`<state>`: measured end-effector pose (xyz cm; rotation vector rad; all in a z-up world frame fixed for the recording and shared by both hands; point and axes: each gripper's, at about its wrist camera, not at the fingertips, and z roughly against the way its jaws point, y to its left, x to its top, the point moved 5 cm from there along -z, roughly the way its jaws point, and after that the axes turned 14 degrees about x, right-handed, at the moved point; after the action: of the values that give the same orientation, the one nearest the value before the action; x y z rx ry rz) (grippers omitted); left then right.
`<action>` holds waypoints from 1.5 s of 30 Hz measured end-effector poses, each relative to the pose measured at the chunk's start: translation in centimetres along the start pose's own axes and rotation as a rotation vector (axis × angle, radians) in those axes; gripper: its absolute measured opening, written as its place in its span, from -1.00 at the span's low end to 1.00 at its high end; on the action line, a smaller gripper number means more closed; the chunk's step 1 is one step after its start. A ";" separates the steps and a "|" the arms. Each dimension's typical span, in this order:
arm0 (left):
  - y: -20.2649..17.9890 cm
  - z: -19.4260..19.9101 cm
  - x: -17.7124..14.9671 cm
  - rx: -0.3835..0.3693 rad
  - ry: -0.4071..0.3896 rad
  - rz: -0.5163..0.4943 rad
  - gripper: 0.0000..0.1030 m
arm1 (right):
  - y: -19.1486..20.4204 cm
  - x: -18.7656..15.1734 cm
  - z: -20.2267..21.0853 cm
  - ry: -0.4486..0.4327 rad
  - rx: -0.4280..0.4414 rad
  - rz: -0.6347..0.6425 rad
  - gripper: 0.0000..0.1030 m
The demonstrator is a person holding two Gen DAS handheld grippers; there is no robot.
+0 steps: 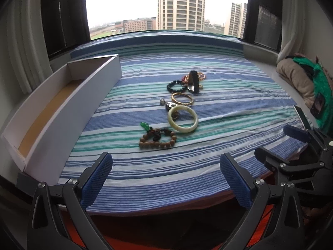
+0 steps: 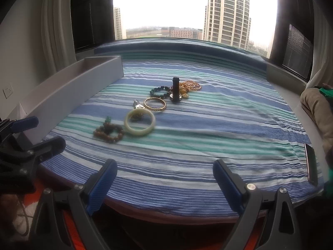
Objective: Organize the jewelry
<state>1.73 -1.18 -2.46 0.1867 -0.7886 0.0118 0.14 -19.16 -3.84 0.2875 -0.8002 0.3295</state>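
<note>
We hold both sets of jaws wide apart and empty at the near edge of the blue-and-green striped cloth point(image 1: 208, 108) that covers the surface: the left gripper point(image 1: 166, 179) and the right gripper point(image 2: 164, 179) each hover short of the jewelry.

Nearest us lies the brown wooden bead bracelet point(image 1: 158, 139) with a small green charm, and just beyond it, touching or nearly so, the pale jade bangle point(image 1: 182, 119). Further toward the far edge come the thin gold bangle point(image 1: 182, 99), the dark bead bracelet point(image 1: 175, 86) and an amber bead strand point(image 2: 190, 85). The long white cardboard box point(image 1: 68, 112) sits along the left edge and looks empty.

We judge that nothing is sorted yet. A sound first move seems to be the wooden bracelet with the left jaws, closing across one strand of beads and lifting clear before swinging to the box, so the bangle is not dragged along.

The small silvery pieces by the gold bangle are too tangled to identify, and the upright black object near the amber strand stays unclear. The right view is slightly blurred.
</note>
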 end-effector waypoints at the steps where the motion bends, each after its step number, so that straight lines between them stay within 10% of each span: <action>1: 0.0 0.0 0.0 0.006 0.000 -0.004 0.99 | 0.0 0.0 0.0 0.000 0.000 0.000 0.85; 45: 0.9 -0.7 -0.1 0.057 0.025 0.016 0.99 | 0.0 0.0 0.2 -0.014 0.004 0.003 0.85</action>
<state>2.08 -0.11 -2.91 0.2341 -0.7657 0.0517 0.04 -19.19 -3.68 0.2925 -0.8137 0.3319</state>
